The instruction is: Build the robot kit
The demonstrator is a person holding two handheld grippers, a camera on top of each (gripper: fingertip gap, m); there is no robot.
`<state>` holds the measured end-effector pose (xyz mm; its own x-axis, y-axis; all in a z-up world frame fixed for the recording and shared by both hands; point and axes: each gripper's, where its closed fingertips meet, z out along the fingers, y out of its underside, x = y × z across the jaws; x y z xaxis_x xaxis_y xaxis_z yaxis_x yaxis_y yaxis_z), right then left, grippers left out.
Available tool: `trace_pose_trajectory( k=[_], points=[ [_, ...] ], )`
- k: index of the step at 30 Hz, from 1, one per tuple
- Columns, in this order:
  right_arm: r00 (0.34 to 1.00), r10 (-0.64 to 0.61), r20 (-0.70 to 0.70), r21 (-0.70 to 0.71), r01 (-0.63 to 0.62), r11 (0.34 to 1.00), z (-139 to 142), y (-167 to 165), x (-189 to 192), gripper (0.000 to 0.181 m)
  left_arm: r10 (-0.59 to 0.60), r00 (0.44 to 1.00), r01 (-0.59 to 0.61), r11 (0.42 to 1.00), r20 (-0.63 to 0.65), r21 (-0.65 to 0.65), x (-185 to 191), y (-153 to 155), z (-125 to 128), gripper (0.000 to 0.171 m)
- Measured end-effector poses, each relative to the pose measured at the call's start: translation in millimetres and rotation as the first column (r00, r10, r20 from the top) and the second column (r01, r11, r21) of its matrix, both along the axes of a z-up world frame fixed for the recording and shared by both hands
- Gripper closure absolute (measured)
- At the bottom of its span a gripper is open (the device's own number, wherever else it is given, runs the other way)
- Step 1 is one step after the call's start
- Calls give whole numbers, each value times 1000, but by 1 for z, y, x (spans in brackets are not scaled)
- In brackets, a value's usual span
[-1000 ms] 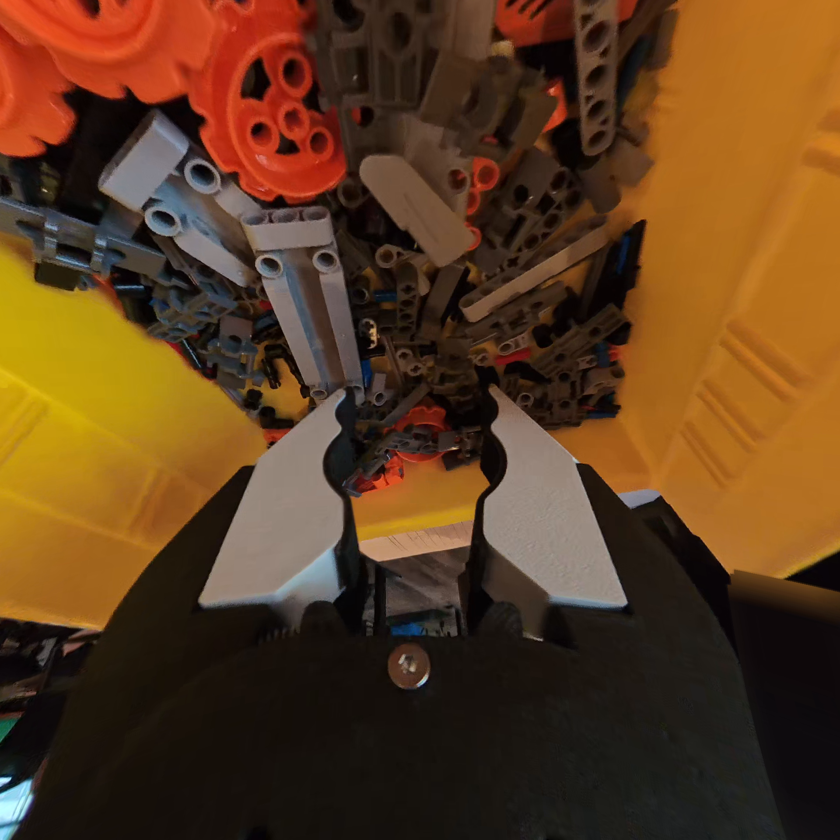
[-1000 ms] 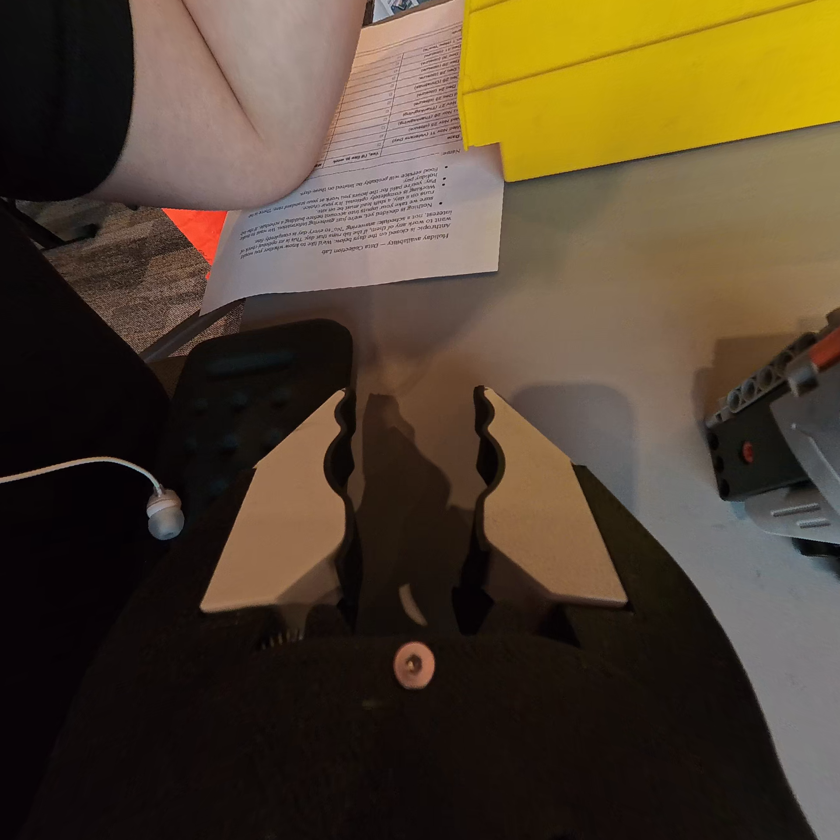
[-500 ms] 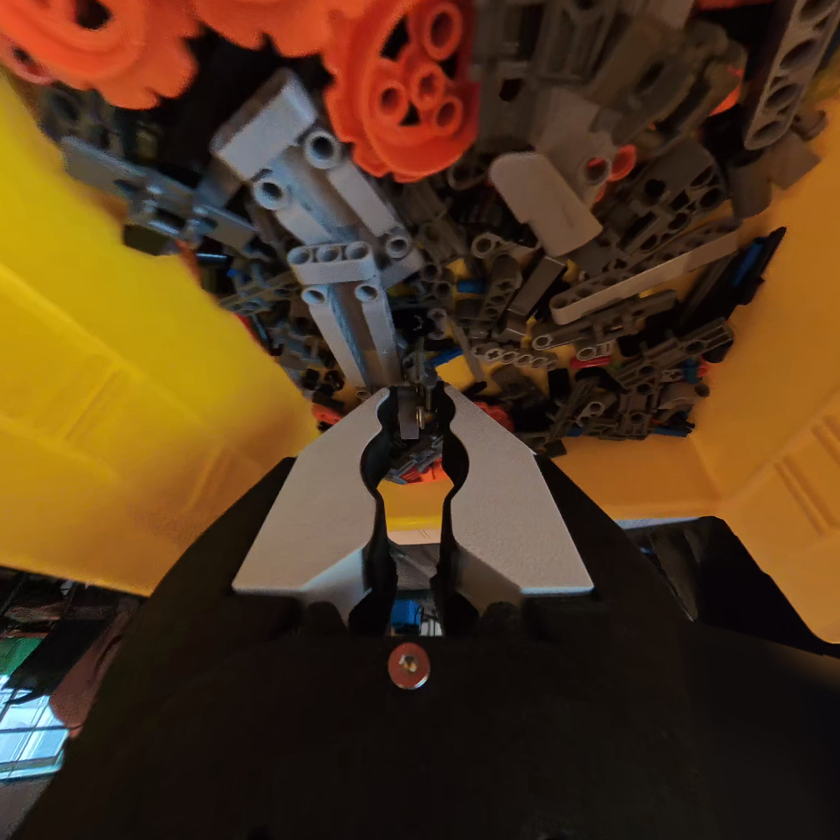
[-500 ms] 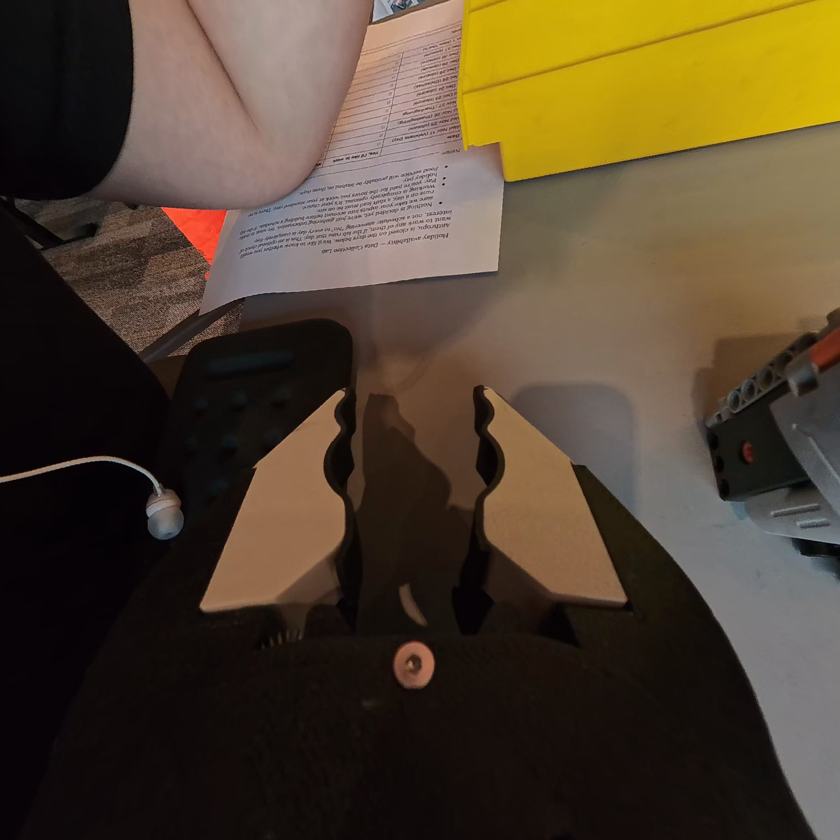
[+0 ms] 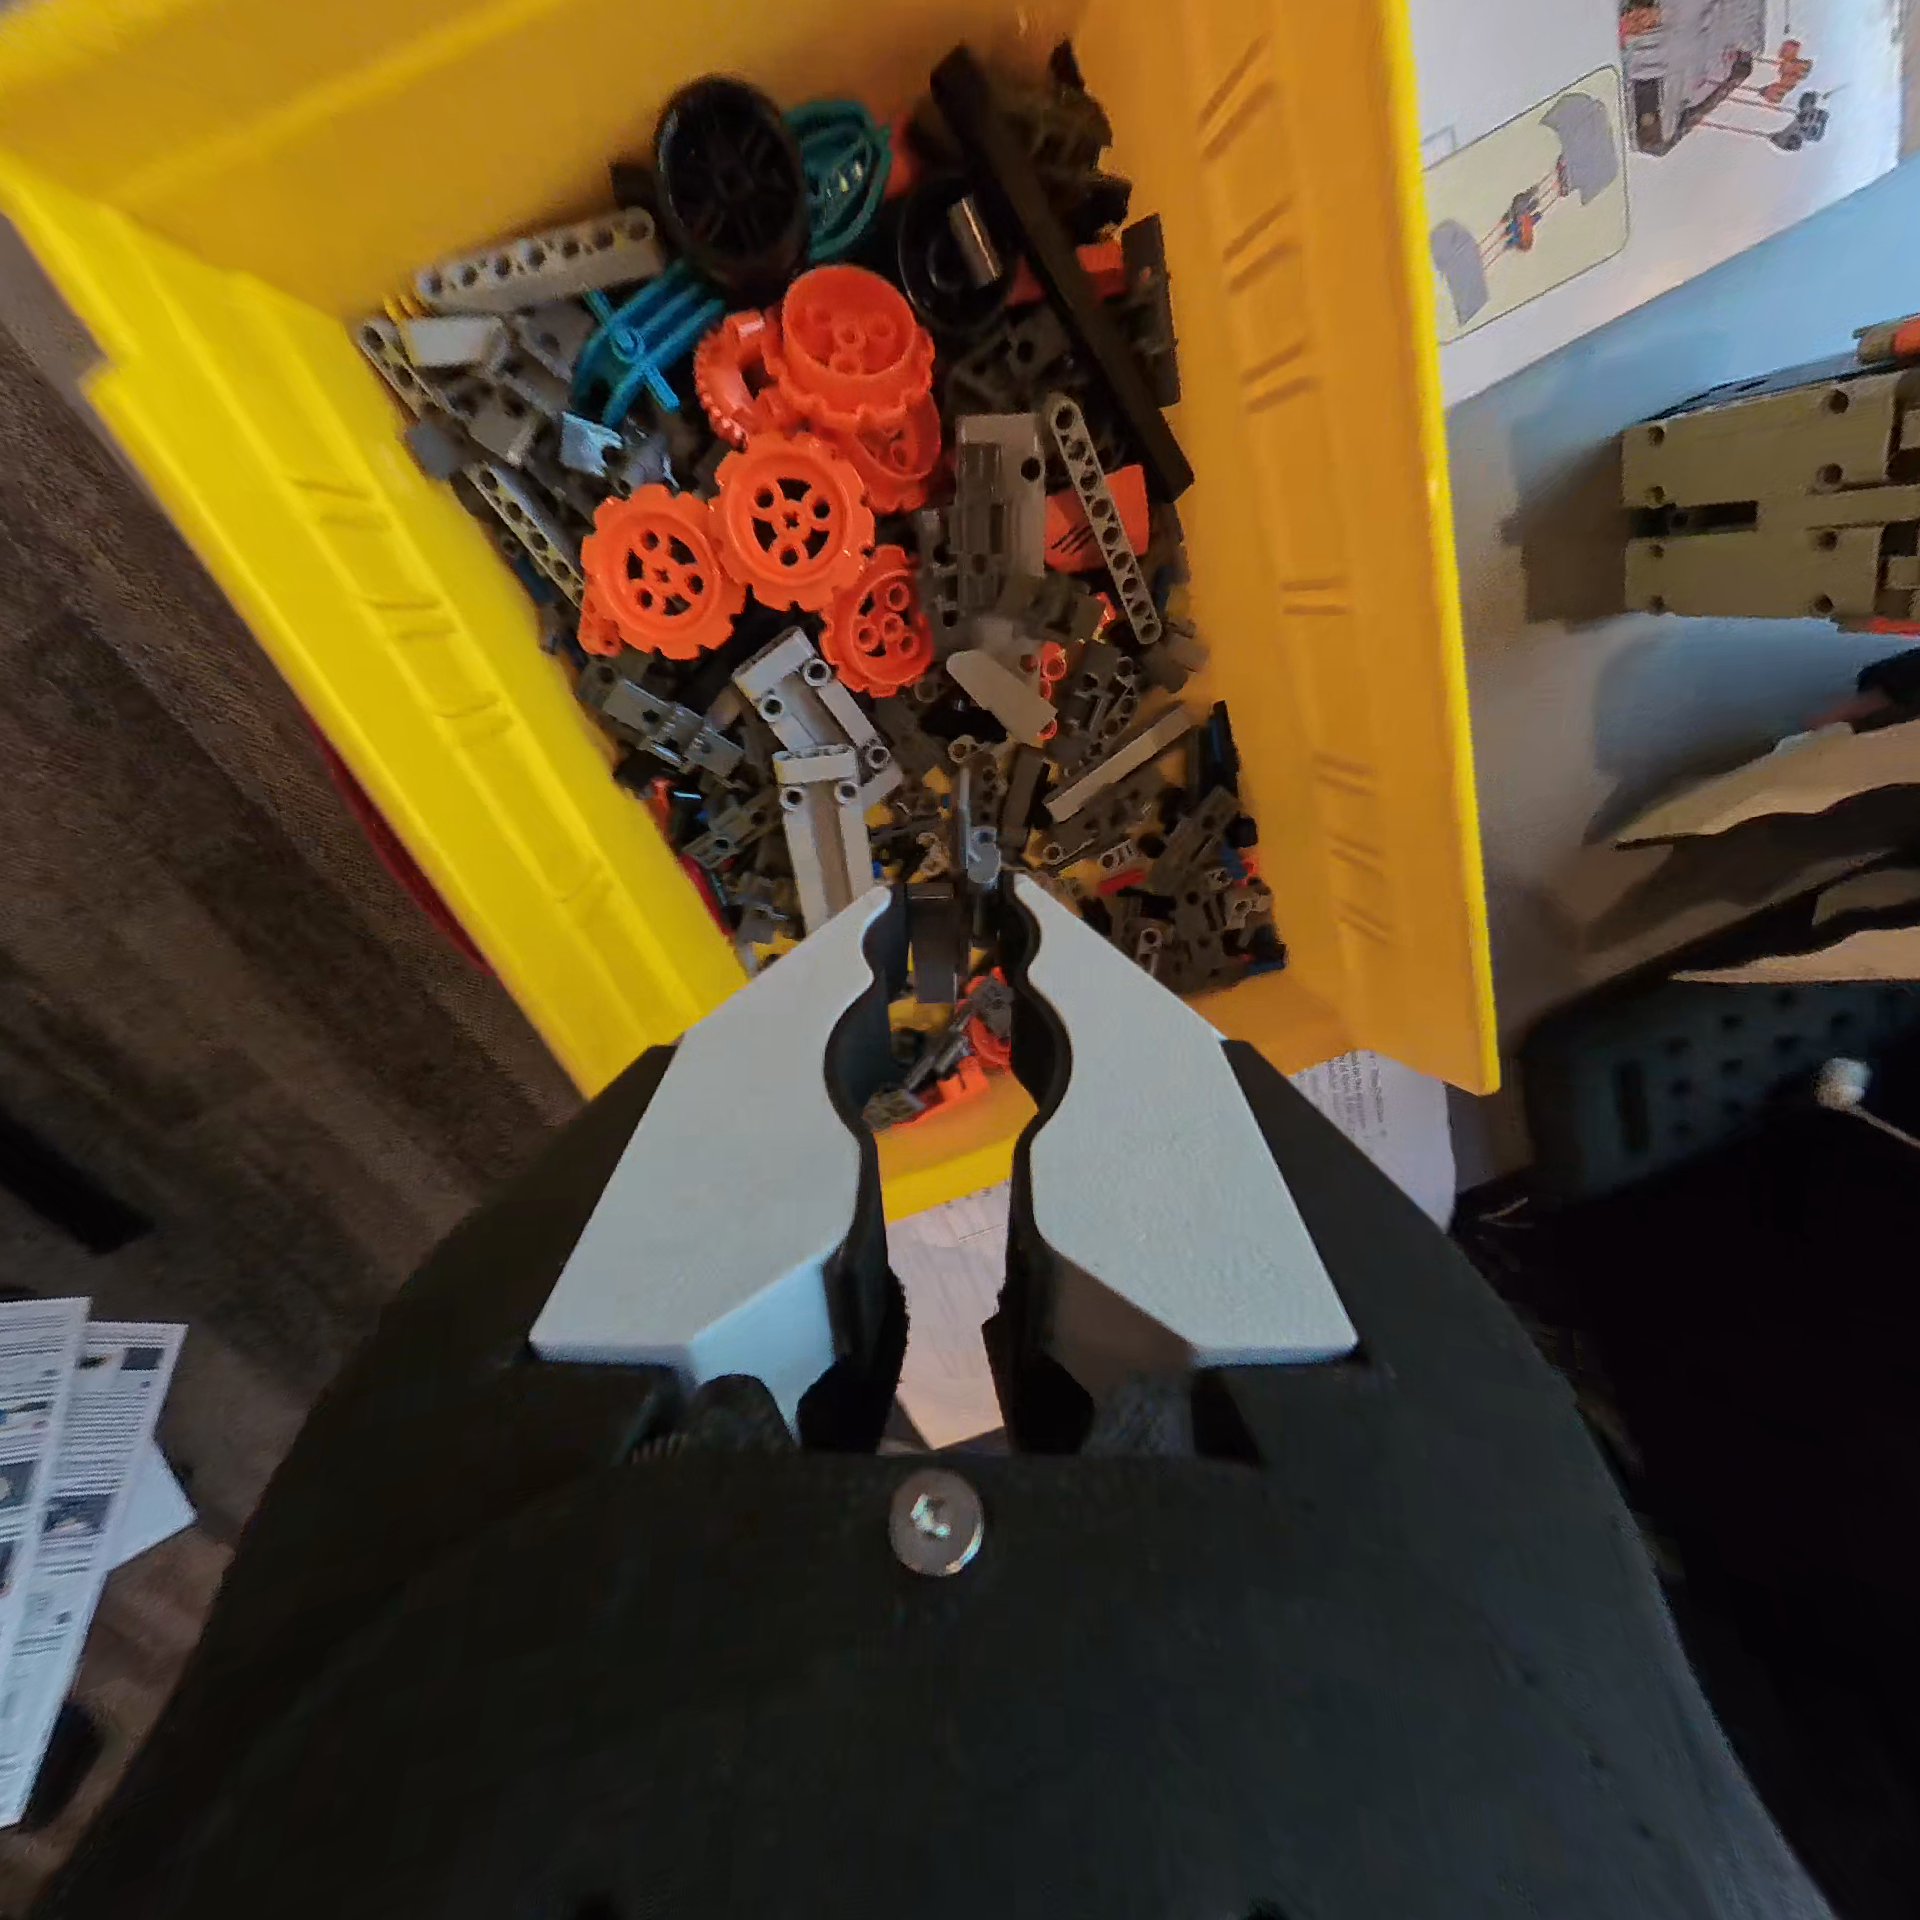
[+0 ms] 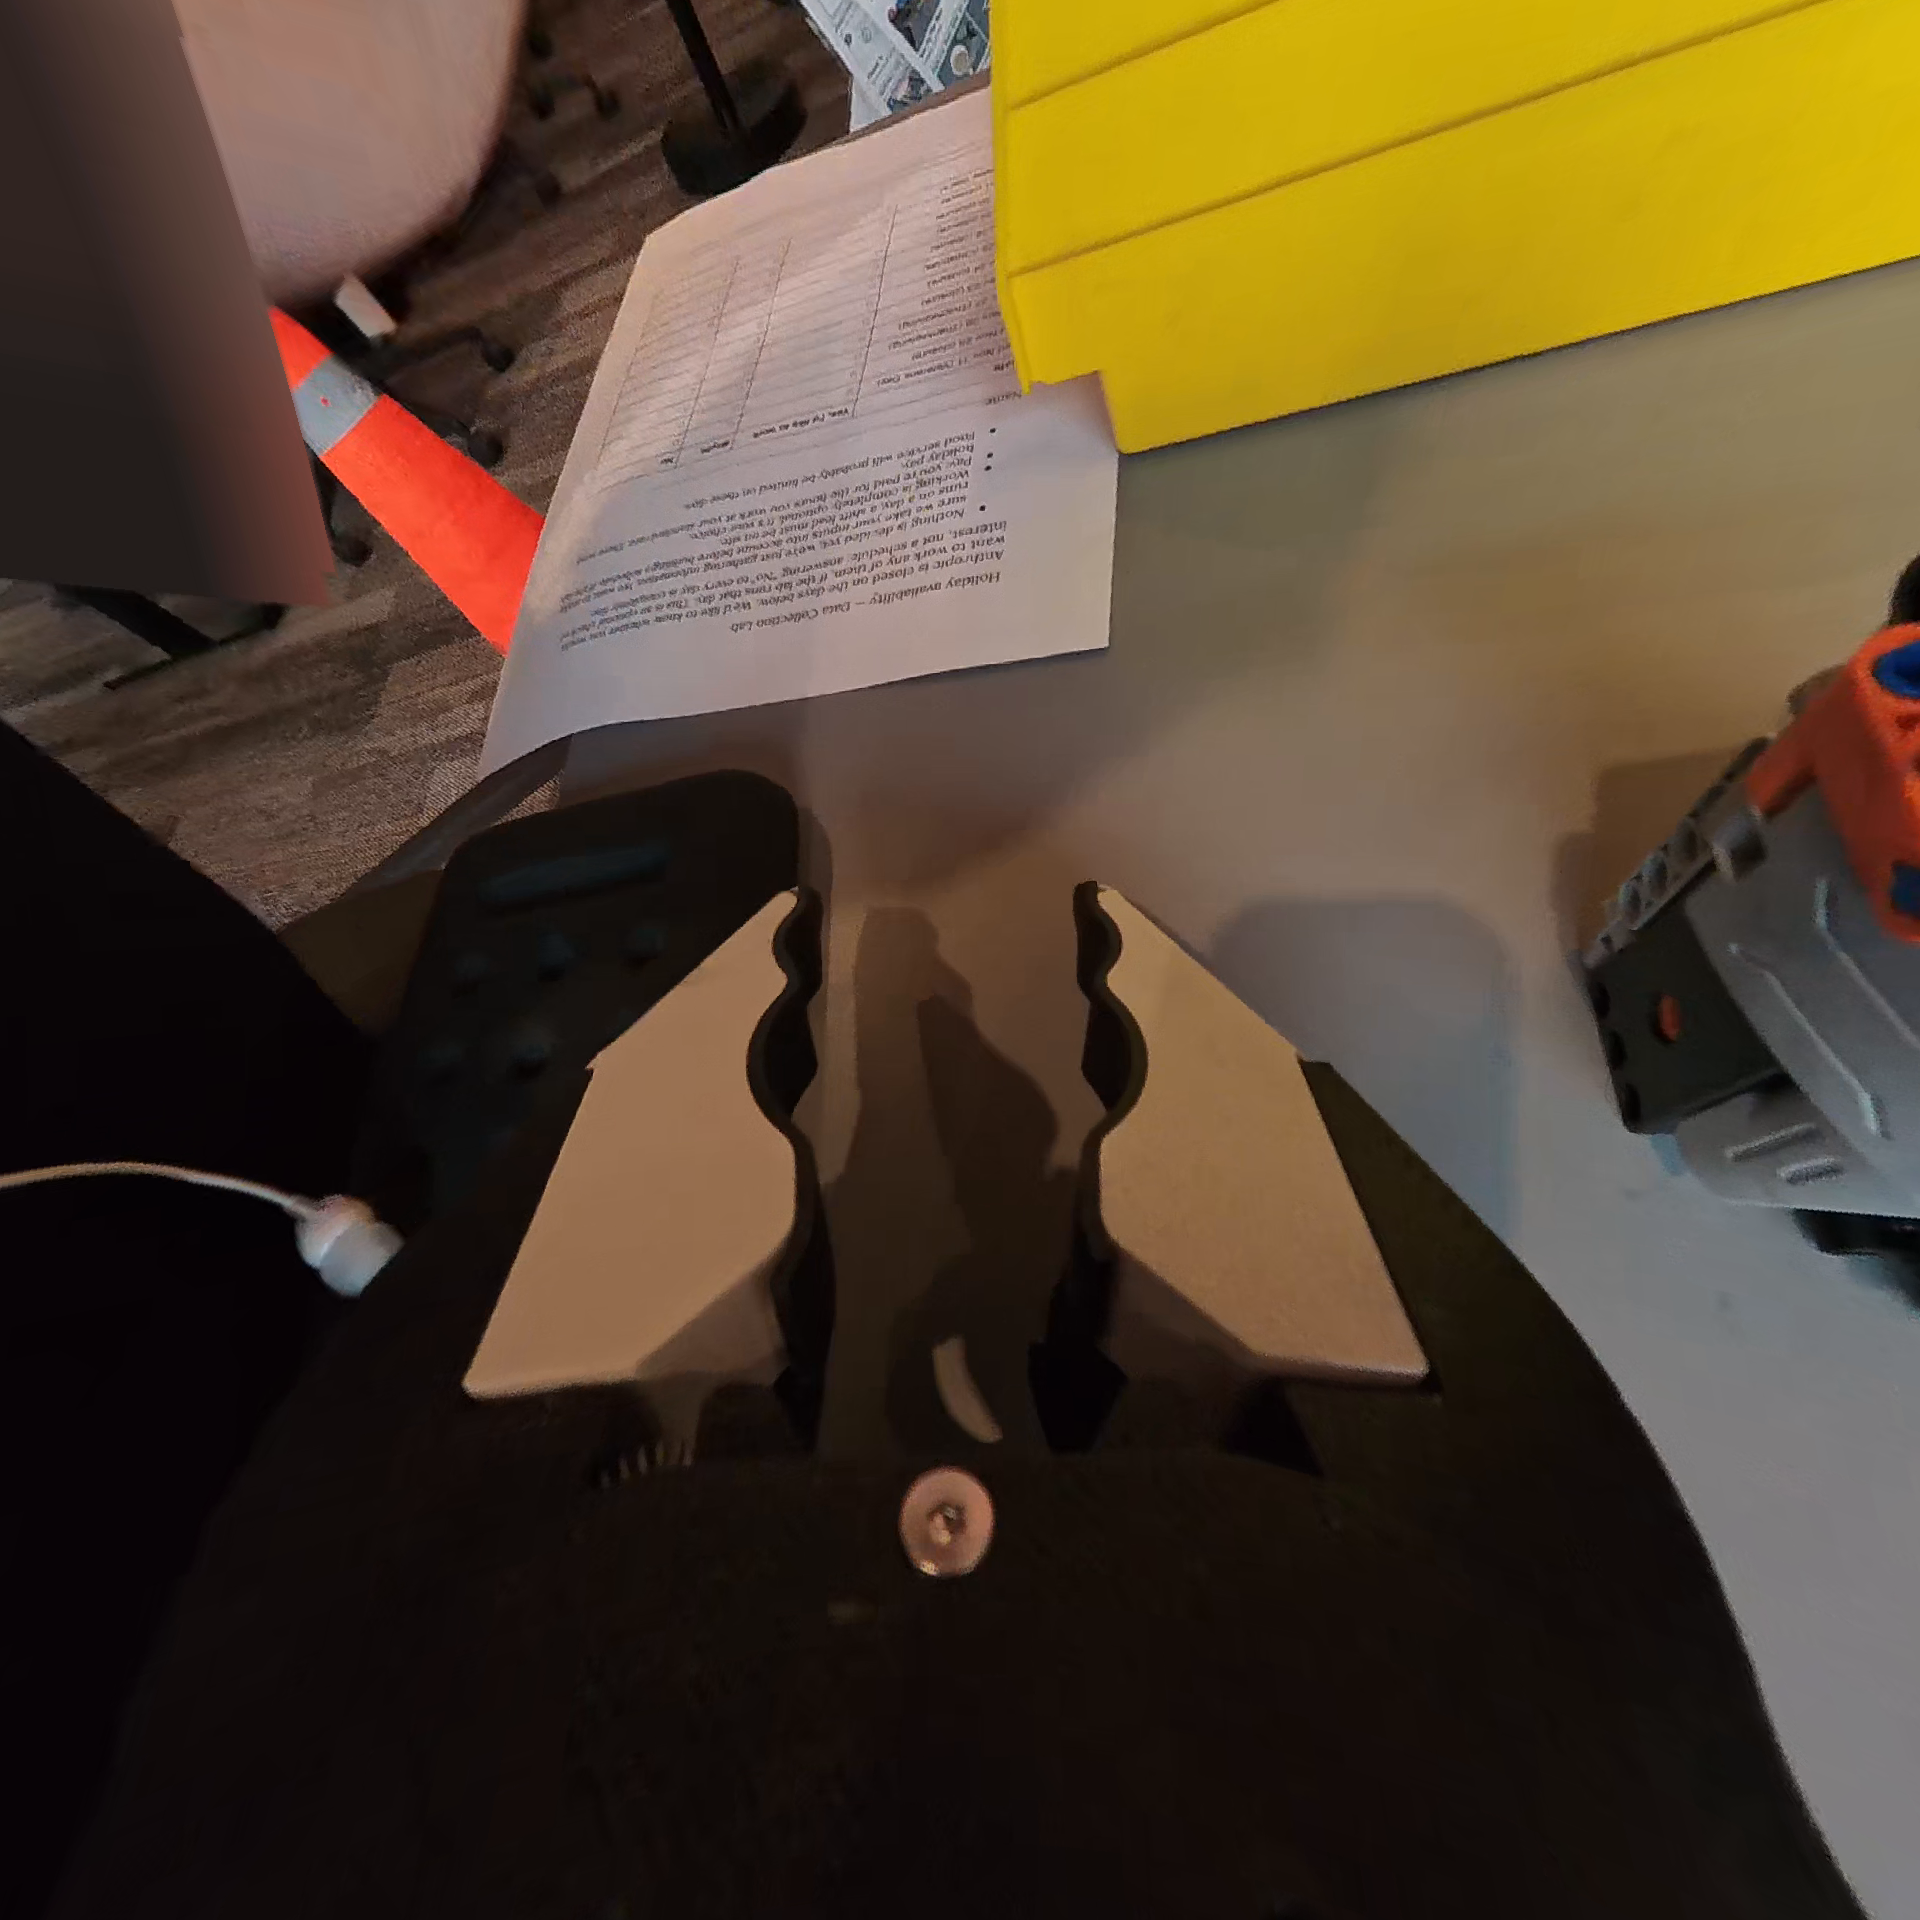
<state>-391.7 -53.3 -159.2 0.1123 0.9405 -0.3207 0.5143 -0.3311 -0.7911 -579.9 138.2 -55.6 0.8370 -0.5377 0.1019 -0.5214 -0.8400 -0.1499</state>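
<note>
My left gripper (image 5: 948,896) is shut on a small dark grey building piece (image 5: 935,940) with a light grey bit at its tip, and holds it above the near end of a yellow bin (image 5: 1340,582). The bin is full of grey, black and orange building parts, among them several orange toothed wheels (image 5: 795,514). My right gripper (image 6: 943,902) is open and empty, low over the grey table (image 6: 1351,707), with the yellow bin's outer wall (image 6: 1455,208) ahead of it.
A printed sheet (image 6: 831,499) lies partly under the bin. A grey and orange built model (image 6: 1787,997) stands at the right; it also shows in the left wrist view (image 5: 1766,520). A black remote (image 6: 561,956) and a white earbud (image 6: 348,1242) lie at left. An instruction booklet (image 5: 1621,135) lies beyond the bin. My hands' fingertips stand some 30 cm from each other.
My left gripper closed on a small dark piece inside the bin and rose well above the pile with it. The right gripper stayed still; a person's arm moved out of its view.
</note>
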Motion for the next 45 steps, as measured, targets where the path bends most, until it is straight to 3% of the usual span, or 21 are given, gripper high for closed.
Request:
trace_pose_trajectory(
  k=[3,10,15,19,20,21,22,26,28,30,32,34,36,40,45],
  points=[
    [1000,5,4,5,-5,1000,-1,-1,-1,133,-24,999,24,1000,-28,-11,-5,6,-7,157],
    [999,20,27,56,-21,998,-3,-4,-2,133,23,998,-27,997,-59,-75,-20,-4,-64,157],
    [998,30,48,63,-33,997,-6,-6,-3,133,-11,993,15,999,-120,33,-17,11,-80,157],
    [998,35,47,73,-39,997,-6,-7,-3,134,38,998,-31,993,-56,117,-5,35,-92,157],
    [998,39,51,79,-43,996,-6,-8,-3,133,46,999,-41,987,-29,156,-1,42,-91,149],
    [997,46,57,84,-50,995,-7,-9,-3,133,36,999,-39,981,16,188,5,45,-88,128],
    [997,50,61,89,-56,994,-8,-9,-4,133,17,997,-32,977,73,211,13,44,-82,121],
    [997,43,60,88,-49,995,-8,-8,-4,134,-91,953,1,956,290,294,43,26,-51,117],
    [998,37,58,82,-42,996,-8,-7,-4,134,-188,920,8,885,343,466,53,24,-20,119],
    [998,35,54,74,-39,997,-7,-6,-5,135,-295,897,2,746,328,666,55,20,15,134],
    [998,34,51,68,-37,997,-7,-6,-5,135,-328,904,-20,606,273,795,45,16,38,131],
    [998,34,54,73,-38,997,-7,-6,-5,135,-369,894,-34,508,253,860,42,8,48,113],
    [998,35,57,81,-40,996,-8,-6,-5,135,-405,885,-17,468,232,884,41,-2,43,117],
    [998,35,56,78,-39,996,-7,-6,-5,135,-417,886,51,523,203,851,43,-18,13,110],
    [999,29,46,56,-32,998,-6,-5,-5,135,-435,888,257,740,150,622,51,-33,-48,102]
  ],
)
